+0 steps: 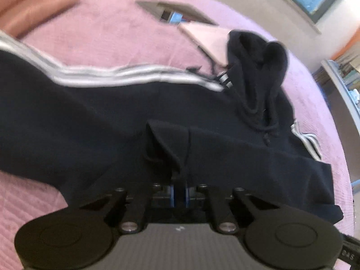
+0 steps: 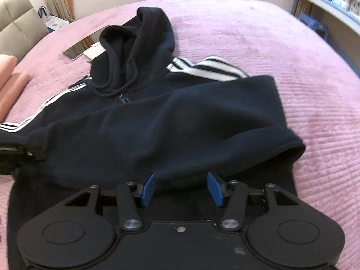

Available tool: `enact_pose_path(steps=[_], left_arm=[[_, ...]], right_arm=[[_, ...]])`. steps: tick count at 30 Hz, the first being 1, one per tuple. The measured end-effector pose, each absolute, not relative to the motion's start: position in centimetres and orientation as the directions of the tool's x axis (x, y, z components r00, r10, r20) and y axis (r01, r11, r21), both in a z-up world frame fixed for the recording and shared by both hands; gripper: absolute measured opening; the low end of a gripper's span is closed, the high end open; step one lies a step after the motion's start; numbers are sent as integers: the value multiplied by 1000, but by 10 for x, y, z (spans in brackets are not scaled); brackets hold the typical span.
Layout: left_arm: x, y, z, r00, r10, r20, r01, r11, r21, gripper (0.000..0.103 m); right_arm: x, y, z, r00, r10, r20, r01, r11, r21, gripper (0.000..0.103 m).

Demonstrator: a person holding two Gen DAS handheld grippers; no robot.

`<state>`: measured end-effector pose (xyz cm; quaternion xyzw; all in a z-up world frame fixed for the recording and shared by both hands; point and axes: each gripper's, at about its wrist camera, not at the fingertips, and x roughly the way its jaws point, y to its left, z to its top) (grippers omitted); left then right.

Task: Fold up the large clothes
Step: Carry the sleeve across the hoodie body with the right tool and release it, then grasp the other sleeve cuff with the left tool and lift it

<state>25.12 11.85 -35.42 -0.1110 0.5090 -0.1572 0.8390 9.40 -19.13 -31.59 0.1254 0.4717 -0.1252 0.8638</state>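
On a pink bed (image 2: pixel 258 33) our navy hoodie (image 2: pixel 157 117) lies crosswise ahead, left gripper (image 1: pixel 179 191) jaws pinching its near hem, right gripper (image 2: pixel 181 189) jaws wide above the hem.

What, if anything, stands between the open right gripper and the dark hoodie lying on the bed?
Nothing visible does. The right gripper hangs directly over the hoodie with its blue pads apart and only dark fabric beneath them. The flat card-like sheet lies far off, by the hood, on the pink bedspread.
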Motion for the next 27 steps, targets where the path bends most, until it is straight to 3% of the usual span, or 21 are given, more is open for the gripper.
enact_pose_path(steps=[6, 11, 15, 17, 19, 22, 24, 27], left_arm=[[241, 129, -279, 612, -396, -684, 218, 917, -335, 9], [246, 158, -245, 707, -321, -630, 195, 945, -262, 9], [262, 156, -304, 596, -150, -789, 201, 979, -34, 28], [263, 159, -335, 532, -74, -844, 183, 983, 29, 26], [256, 170, -333, 547, -94, -832, 159, 987, -7, 29], [244, 182, -304, 611, -144, -778, 123, 989, -86, 42], [243, 174, -290, 649, -181, -739, 144, 983, -114, 57], [254, 141, -297, 605, -270, -749, 237, 959, -154, 63]], right_arm=[[100, -202, -311, 542, -146, -827, 338, 940, 55, 62], [102, -202, -303, 570, -156, -806, 322, 946, 45, 59], [111, -200, -318, 539, -180, -823, 337, 942, 15, 59], [119, -204, -334, 472, -190, -861, 361, 933, -8, 56], [125, -209, -344, 419, -185, -889, 372, 928, -18, 47], [132, -211, -329, 470, -217, -855, 356, 934, -42, 47], [140, -207, -315, 522, -228, -822, 333, 942, -50, 47], [162, -196, -314, 549, -203, -811, 299, 953, -36, 47]])
